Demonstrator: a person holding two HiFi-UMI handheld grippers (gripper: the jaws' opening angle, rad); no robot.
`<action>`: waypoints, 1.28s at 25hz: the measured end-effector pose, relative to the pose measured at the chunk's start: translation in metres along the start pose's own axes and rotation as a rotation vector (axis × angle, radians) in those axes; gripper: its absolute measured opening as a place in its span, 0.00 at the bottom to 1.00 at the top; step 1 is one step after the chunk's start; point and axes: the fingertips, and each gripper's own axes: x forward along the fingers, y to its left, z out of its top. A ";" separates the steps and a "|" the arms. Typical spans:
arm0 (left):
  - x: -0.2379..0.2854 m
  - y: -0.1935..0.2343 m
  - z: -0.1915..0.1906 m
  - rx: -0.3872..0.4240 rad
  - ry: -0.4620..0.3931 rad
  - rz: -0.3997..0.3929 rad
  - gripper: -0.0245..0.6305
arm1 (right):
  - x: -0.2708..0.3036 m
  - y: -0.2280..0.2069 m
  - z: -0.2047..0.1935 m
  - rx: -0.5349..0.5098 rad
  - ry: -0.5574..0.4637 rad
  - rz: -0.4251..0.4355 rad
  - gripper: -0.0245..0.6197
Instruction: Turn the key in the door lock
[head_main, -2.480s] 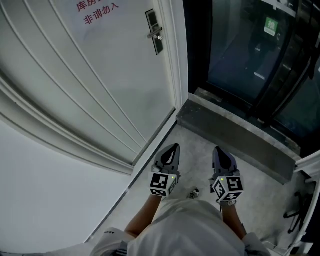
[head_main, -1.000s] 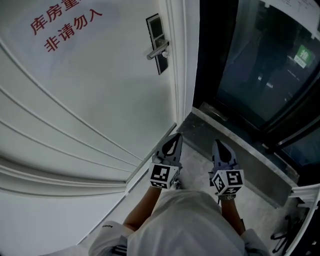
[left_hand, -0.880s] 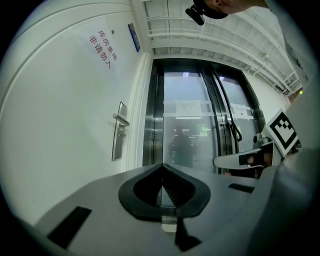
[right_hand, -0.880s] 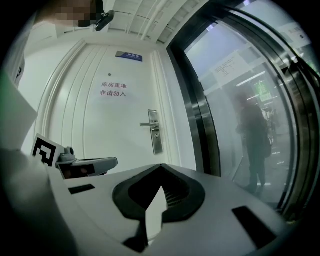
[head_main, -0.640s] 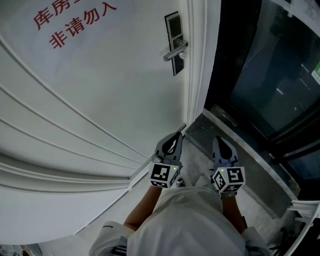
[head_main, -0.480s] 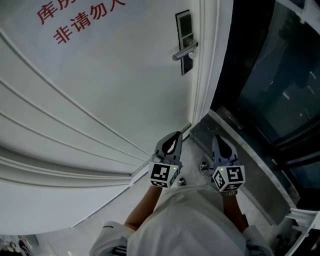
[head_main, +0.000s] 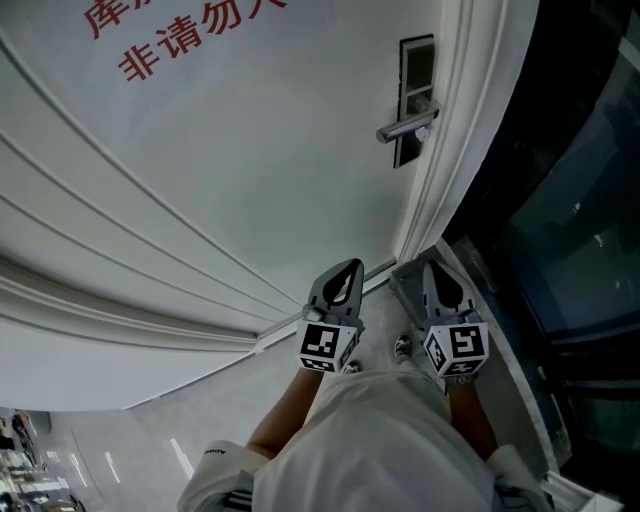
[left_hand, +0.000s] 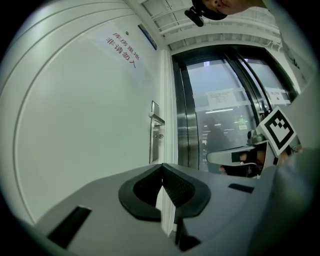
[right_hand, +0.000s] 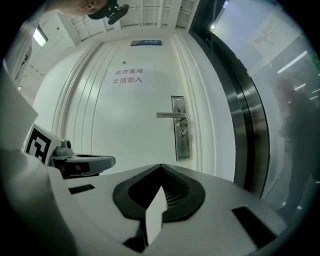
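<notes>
Against the earlier head views, the white door now fills most of the picture. Its lock has shifted toward the upper right and the dark glass has slid to the right edge. The two grippers stay low in front of the body.

The dark rectangular metal lock plate (head_main: 415, 95) sits high on the white panelled door (head_main: 250, 170), near its right edge. A silver lever handle (head_main: 407, 127) stands out from the plate, level and pointing left. In the right gripper view a small round part (right_hand: 183, 132) shows on the plate just under the lever; whether a key is in it cannot be told. Both grippers are well apart from the lock.

The left gripper (head_main: 347, 268) and the right gripper (head_main: 437, 268) are held side by side, near each other, pointing about level at the door. The jaws of the left gripper are pressed together with nothing between them. The jaws of the right gripper are together too, also empty. A bare forearm (head_main: 285, 425) reaches from the light grey shirt (head_main: 370, 450) to the left gripper.

Red Chinese characters (head_main: 190, 30) are printed on the door, up and left of the lock. Right of the door stands its white moulded frame (head_main: 470, 130), then the dark glass panel (head_main: 590, 200). A pale shiny floor (head_main: 130, 455) shows at the lower left.
</notes>
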 end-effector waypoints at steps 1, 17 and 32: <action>0.007 0.000 -0.002 0.001 0.005 0.011 0.05 | 0.006 -0.007 0.002 -0.017 0.001 0.012 0.02; 0.075 -0.006 0.013 0.029 -0.028 0.270 0.05 | 0.104 -0.091 0.042 -0.274 0.006 0.143 0.02; 0.083 0.000 0.008 0.027 -0.021 0.459 0.05 | 0.179 -0.095 0.078 -0.768 -0.043 0.187 0.14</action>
